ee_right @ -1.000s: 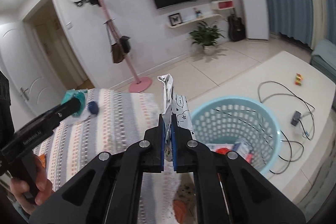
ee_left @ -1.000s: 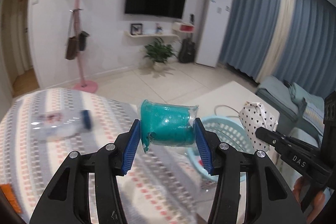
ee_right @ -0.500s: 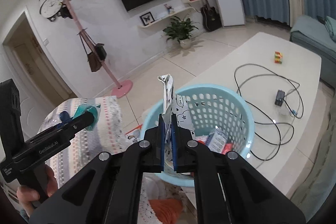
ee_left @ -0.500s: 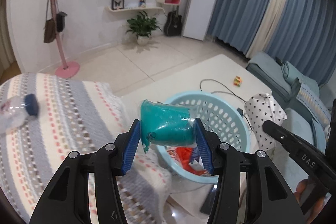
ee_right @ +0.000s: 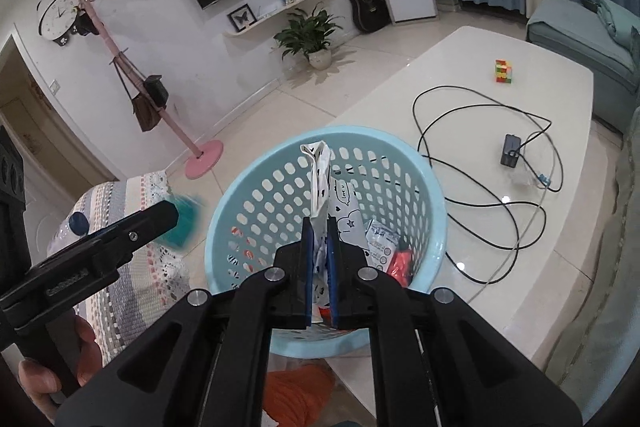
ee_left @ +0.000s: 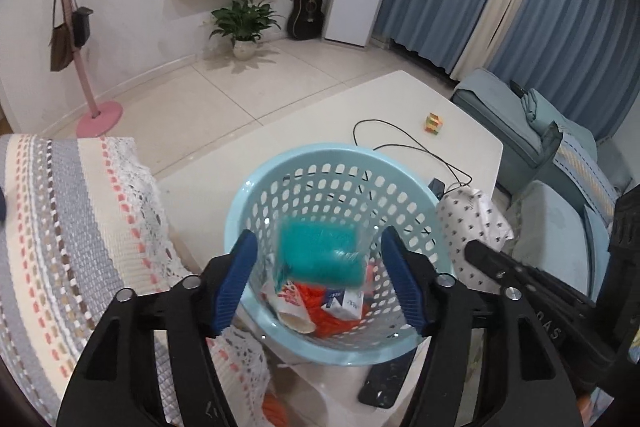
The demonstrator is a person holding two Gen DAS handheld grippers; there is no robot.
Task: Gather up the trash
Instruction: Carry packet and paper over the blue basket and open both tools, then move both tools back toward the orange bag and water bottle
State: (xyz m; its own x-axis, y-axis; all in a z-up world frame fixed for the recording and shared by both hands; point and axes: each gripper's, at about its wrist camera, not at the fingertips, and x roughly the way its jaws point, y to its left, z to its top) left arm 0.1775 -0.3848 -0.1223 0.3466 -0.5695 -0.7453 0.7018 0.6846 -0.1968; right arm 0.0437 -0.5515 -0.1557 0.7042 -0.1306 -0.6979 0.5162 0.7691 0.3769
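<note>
A light blue perforated basket (ee_left: pixel 340 163) stands on the white table (ee_left: pixel 404 99), with wrappers and red trash inside. My left gripper (ee_left: pixel 320 273) is open above the basket. The teal wrapped packet (ee_left: pixel 320 251) is blurred between its jaws, touching neither and dropping free. It also shows in the right wrist view (ee_right: pixel 186 223), beside the left gripper. My right gripper (ee_right: pixel 319 259) is shut on a white patterned paper bag (ee_right: pixel 320 171) and holds it over the basket (ee_right: pixel 256 163). The bag also shows in the left wrist view (ee_left: pixel 472 219).
A striped cloth with a lace edge (ee_left: pixel 80 211) covers a surface left of the basket. On the table lie a black cable (ee_right: pixel 492 155), an adapter (ee_right: pixel 511 151), a puzzle cube (ee_right: pixel 504 71) and a dark flat device (ee_left: pixel 384 379). A sofa (ee_left: pixel 560 163) stands to the right.
Both grippers moved from over the striped cloth to over the basket. My left gripper opened and let go of the teal packet, which is falling. The right gripper still grips the bag.
</note>
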